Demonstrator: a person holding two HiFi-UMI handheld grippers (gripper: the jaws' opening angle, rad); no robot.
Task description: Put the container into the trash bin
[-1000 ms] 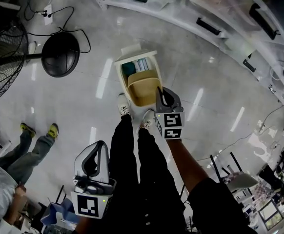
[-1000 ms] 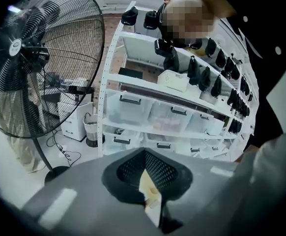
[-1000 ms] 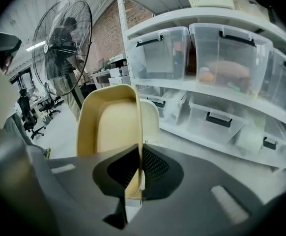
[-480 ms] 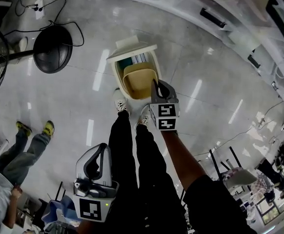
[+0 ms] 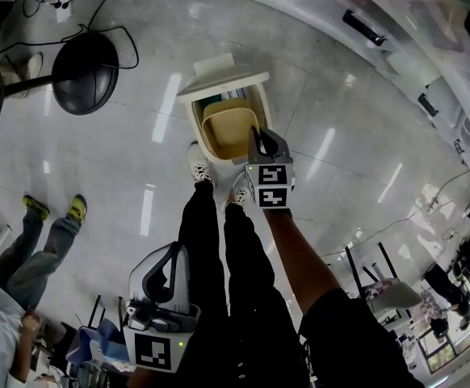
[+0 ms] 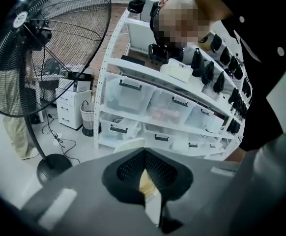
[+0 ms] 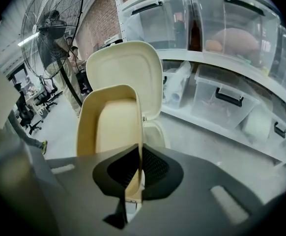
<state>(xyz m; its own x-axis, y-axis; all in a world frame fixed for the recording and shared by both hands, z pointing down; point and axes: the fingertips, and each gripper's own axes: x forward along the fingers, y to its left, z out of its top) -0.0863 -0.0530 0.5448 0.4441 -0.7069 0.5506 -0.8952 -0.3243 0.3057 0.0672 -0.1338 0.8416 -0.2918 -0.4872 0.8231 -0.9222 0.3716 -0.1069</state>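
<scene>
Two grippers show in the head view. The right gripper (image 5: 256,132) pinches the edge of the tan container (image 5: 227,128), which sits over the mouth of the trash bin (image 5: 195,128), just below the bin's open lid (image 5: 221,75). The left gripper (image 5: 173,250) hangs well back from the bin. In the left gripper view, the jaws meet at their tips and hold nothing. In the right gripper view, the jaws clamp the container's thin wall, with the bin's lid right behind it.

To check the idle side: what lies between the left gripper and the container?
In the head view, the person's legs and a shoe lie between the left gripper and the container.
</scene>
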